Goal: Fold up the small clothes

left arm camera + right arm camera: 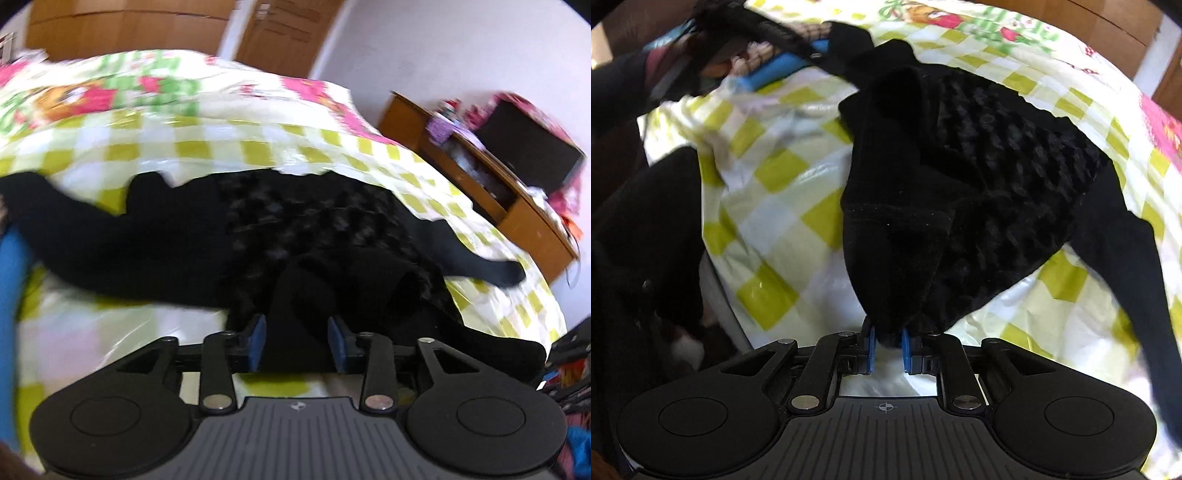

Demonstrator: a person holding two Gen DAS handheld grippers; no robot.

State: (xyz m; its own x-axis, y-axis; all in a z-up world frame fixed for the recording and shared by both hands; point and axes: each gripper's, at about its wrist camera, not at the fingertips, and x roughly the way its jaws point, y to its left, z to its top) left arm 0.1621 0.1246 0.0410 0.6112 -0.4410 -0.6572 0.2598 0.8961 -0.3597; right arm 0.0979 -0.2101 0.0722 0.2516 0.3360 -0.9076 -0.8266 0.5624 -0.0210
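Two grippers work one black garment (979, 177). The right gripper (886, 345) has its jaws clenched on a bunched black edge; the left gripper (297, 341) has fabric between wider jaws, and contact cannot be told. The garment lies across the bed (221, 147), sleeves stretched sideways, on a yellow-checked sheet. Beyond stand a wooden desk (517, 210) and a white wall (424, 48).

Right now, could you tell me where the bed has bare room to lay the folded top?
Bare checked sheet lies left of the black top, and more beyond it toward the flowered quilt. Crowded: the middle, where both claws, left claw and right claw, hold the cloth.
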